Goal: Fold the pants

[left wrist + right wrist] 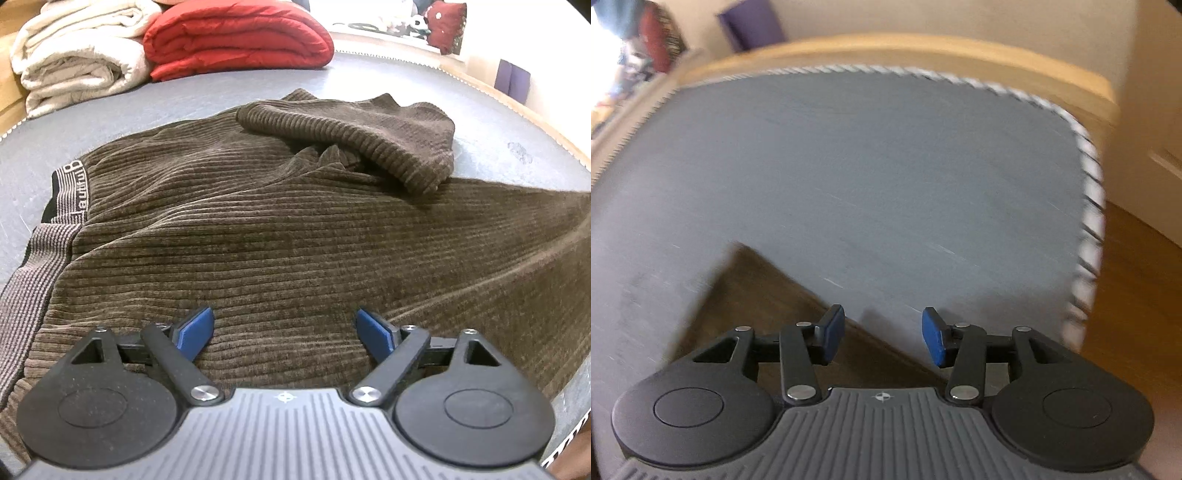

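A: Pants (258, 221)?
B: Brown ribbed corduroy, spread flat on grey mattress, waistband w/ lettering at left.
A: Legs?
B: One leg end flopped back over top, rumpled; corner (753, 295) lies flat.

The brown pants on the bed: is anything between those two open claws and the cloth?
Nothing visible. The left gripper hangs open right over the pants, bare cloth between its fingers. The right gripper is open above a pants corner on the gray mattress.
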`<state>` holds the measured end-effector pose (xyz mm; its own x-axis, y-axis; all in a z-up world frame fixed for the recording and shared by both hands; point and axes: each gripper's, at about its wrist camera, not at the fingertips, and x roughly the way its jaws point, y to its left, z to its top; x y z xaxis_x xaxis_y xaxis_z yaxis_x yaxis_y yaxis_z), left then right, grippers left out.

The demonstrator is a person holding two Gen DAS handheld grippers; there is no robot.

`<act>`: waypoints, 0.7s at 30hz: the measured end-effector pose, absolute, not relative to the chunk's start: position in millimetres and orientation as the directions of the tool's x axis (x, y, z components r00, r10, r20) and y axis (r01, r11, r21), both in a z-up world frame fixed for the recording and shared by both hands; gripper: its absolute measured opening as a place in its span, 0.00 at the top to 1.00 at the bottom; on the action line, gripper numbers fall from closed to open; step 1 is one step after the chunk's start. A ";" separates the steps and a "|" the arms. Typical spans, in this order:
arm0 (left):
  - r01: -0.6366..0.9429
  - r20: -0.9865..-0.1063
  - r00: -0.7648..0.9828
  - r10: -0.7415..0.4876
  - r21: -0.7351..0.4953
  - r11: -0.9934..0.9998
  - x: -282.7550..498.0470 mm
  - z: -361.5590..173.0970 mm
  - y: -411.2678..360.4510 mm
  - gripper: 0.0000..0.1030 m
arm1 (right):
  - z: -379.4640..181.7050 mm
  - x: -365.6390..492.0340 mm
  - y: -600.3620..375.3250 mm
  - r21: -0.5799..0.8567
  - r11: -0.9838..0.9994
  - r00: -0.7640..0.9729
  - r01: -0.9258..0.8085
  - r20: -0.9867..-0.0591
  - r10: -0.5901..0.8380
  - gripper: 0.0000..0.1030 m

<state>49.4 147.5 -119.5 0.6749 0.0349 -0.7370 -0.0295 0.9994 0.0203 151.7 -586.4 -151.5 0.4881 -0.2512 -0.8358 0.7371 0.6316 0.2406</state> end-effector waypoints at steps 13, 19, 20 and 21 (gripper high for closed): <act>0.260 -0.623 0.734 -0.270 -0.110 0.959 11.6 -77.8 91.3 0.53 | -157.4 127.4 -577.3 0.191 0.682 0.405 0.706 -0.899 -0.168 0.68; 0.441 -0.680 0.615 -0.399 -0.124 0.889 2.0 -94.1 53.7 0.54 | -149.9 131.1 -569.9 0.137 0.695 0.395 0.706 -0.891 -0.225 0.86; 0.448 -0.698 0.598 -0.395 -0.118 0.886 1.3 -98.8 49.5 0.54 | -148.0 130.5 -569.5 0.141 0.694 0.402 0.706 -0.887 -0.228 0.87; 0.453 -0.719 0.577 -0.388 -0.113 0.884 2.4 -103.6 47.0 0.54 | -145.2 129.5 -569.9 0.145 0.690 0.407 0.709 -0.883 -0.232 0.87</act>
<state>2.4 47.0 -103.6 0.5769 -0.3876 -0.7190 0.4534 0.8841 -0.1128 129.5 -569.9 -145.2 0.4068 -0.2325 -0.8834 0.7087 0.6905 0.1447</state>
